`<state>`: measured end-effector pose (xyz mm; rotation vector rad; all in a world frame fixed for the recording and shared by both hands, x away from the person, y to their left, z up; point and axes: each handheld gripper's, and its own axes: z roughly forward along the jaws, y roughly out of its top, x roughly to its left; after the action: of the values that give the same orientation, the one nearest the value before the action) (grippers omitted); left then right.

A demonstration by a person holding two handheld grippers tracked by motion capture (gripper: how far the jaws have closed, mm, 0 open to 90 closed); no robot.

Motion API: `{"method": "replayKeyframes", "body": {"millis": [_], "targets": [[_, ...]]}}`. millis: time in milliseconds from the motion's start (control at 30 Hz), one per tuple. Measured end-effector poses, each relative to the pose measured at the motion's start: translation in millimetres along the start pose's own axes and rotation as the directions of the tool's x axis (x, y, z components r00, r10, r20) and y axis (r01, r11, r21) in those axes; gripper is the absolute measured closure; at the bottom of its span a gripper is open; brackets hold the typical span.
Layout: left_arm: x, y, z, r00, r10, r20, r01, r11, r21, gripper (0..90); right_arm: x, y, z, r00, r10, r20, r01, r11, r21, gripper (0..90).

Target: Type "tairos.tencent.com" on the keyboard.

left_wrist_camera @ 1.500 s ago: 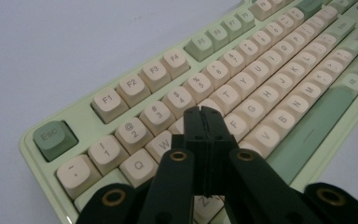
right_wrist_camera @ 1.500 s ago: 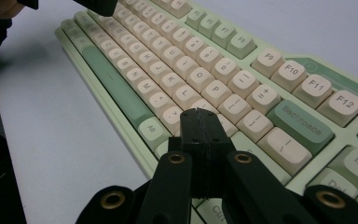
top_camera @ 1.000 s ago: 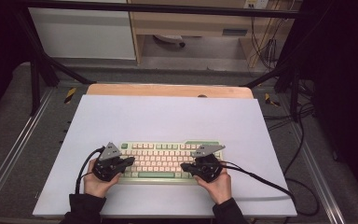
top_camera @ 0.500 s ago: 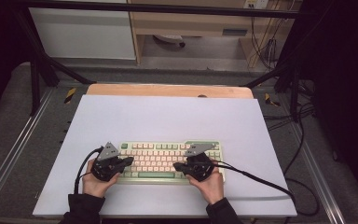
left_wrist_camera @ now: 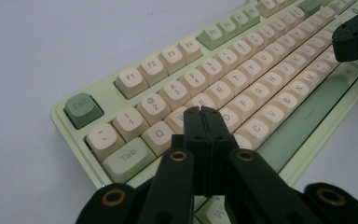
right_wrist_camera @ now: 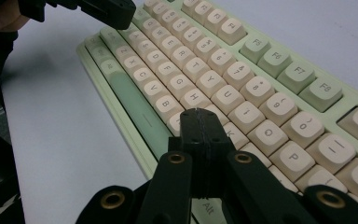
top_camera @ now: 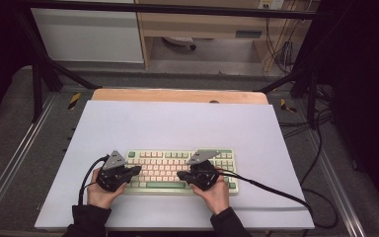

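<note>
This looks like a lab or recording bench rather than a home — a pale lilac-white sheet point(top_camera: 177, 123) covers a light wooden tabletop point(top_camera: 177, 95), set inside a frame of black metal struts point(top_camera: 44, 74) and grey aluminium rails point(top_camera: 10, 163). Black cables point(top_camera: 286, 54) hang in bundles beside a plain wooden shelf unit point(top_camera: 202, 24) — and dark grey carpet point(top_camera: 365, 163) lies around the bench.

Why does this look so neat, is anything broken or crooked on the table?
Nothing stands out. The keyboard lies flat and straight on the white mat, and no visible key looks missing or broken. The left gripper and right gripper hover shut over its keys.
</note>
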<state>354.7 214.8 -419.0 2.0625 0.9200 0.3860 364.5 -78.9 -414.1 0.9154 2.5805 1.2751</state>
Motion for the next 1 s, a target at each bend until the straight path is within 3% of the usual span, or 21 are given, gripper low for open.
{"method": "replayKeyframes", "body": {"millis": [567, 1000], "targets": [[0.3, -0.2, 0.3, 1.0, 0.001, 0.0, -0.001, 1.0, 0.001, 90.0, 6.6, 5.8, 25.3, 0.9998, -0.006, -0.021, 0.006, 1.0, 0.014, 90.0], [-0.3, -0.2, 0.9, 1.0, 0.004, -0.001, -0.004, 1.0, 0.002, 90.0, 6.5, 2.7, 31.9, 0.9998, -0.002, -0.019, 0.003, 0.999, 0.034, 90.0]]}}
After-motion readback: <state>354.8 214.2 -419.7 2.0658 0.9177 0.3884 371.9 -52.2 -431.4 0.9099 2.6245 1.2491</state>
